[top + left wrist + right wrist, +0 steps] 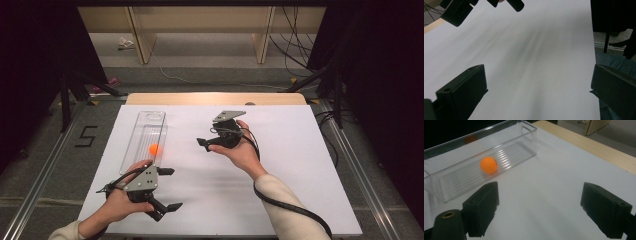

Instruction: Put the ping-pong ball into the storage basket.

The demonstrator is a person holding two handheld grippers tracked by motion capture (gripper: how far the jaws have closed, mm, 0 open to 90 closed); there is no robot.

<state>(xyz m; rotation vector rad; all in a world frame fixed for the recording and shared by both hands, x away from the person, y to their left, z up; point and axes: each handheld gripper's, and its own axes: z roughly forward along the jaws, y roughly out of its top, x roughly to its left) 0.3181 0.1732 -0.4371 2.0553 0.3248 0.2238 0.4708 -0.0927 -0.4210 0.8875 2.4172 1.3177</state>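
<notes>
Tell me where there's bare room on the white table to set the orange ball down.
Bare white table runs right of the right tongs and between them and the left tongs. The left side is crowded by the clear tray holding the orange ball.

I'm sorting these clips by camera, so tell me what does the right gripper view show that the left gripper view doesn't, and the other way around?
Right gripper view: an orange ball lying inside a clear plastic tray on the white table cover, and the bare wooden table edge beyond.

Left gripper view: the right gripper farther off at the top, and a dark stand leg on the floor past the table's side.

Both: the white table cover with a pair of black jaws standing wide apart and nothing between them, so the left gripper is open too.
</notes>
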